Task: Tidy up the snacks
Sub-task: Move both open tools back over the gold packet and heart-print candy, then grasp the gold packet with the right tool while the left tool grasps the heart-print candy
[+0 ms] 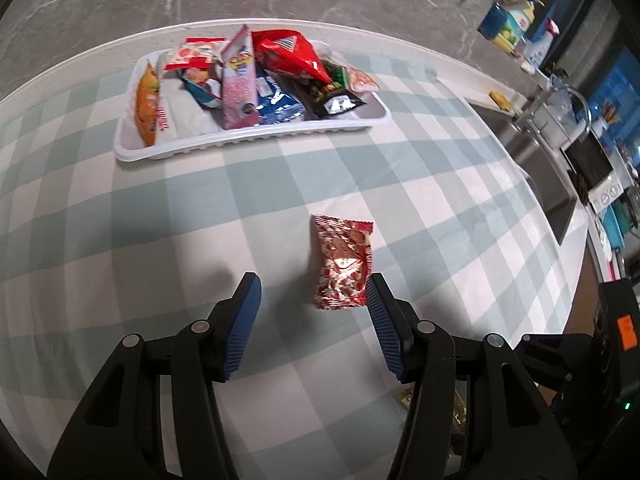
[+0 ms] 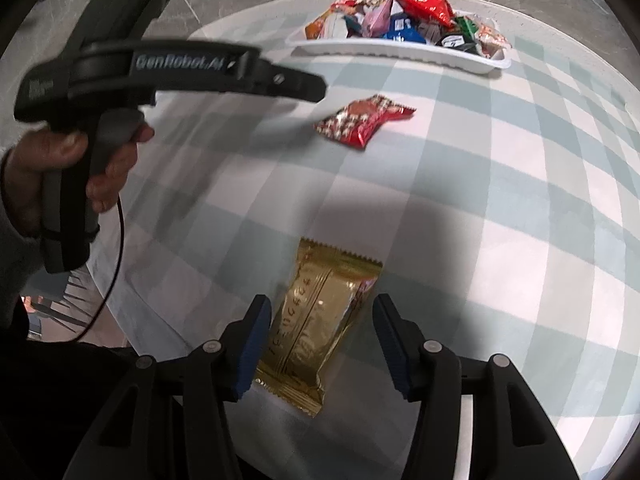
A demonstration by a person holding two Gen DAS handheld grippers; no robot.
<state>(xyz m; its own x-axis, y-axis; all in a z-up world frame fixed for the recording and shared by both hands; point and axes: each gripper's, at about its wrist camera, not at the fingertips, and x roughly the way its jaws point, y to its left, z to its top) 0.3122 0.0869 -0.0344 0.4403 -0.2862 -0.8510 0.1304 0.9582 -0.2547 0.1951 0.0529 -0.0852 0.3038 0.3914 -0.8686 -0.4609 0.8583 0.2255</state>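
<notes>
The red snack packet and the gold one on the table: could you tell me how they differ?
The red snack packet has a busy red-and-silver print; the gold packet is plain gold with lettering. The red one lies nearer the white tray, the gold one farther back. Both lie flat on the checked cloth, outside the tray.

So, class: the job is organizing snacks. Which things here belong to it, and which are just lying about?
Belongs to the job:
red packet
gold packet
white tray of snacks
left gripper, open
right gripper, open

Just lying about:
checked cloth
spray bottle
sink
</notes>
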